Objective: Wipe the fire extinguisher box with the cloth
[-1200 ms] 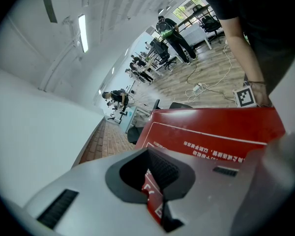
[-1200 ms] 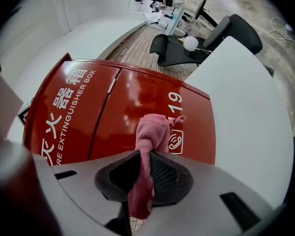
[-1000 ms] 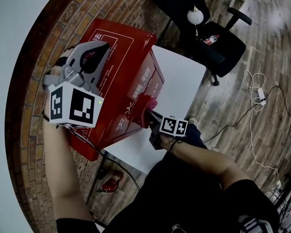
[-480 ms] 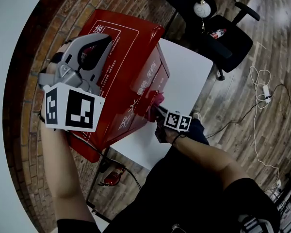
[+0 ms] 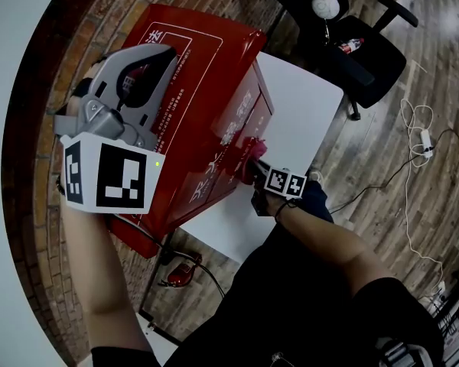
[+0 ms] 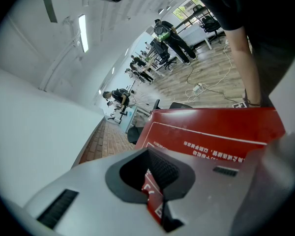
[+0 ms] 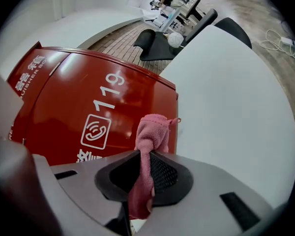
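A wooden plank floor fills the right of the head view, and a strip of brick paving runs down the left. A white rectangular table stands between them. It carries the red metal fire extinguisher box, which lies along the table's brick-side edge. White print covers the box's top panel, and "119" with a phone symbol marks its front face. A black office chair stands beyond the table.

The left gripper, grey with a marker cube, is low over the box's top panel. Its jaws are together with nothing between them. Whether they touch the panel cannot be told.

The right gripper is at the box's front face, jaws clamped on a pink terry cloth. The cloth's bunched end sticks out past the jaws, against the face's edge beside the bare tabletop.
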`<action>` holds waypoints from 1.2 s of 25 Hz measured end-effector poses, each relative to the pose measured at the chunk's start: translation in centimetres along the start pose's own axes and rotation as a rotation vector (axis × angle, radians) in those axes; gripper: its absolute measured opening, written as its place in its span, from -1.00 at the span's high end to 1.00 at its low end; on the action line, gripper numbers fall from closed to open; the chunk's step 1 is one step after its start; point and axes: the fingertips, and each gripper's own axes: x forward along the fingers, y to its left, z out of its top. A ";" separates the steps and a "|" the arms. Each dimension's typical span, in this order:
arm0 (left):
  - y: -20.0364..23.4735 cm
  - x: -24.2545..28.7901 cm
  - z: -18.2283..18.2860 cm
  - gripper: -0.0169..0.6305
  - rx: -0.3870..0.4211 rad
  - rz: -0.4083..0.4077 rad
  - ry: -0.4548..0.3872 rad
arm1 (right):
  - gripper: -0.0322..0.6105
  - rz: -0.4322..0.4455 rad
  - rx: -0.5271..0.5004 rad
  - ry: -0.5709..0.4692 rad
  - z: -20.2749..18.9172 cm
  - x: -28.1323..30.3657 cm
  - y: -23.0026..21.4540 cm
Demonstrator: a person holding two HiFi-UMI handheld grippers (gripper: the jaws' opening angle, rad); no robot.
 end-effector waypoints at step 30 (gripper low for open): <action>0.0 0.1 0.1 0.89 0.021 -0.004 -0.006 | 0.71 -0.120 -0.046 0.079 -3.3 2.4 -4.6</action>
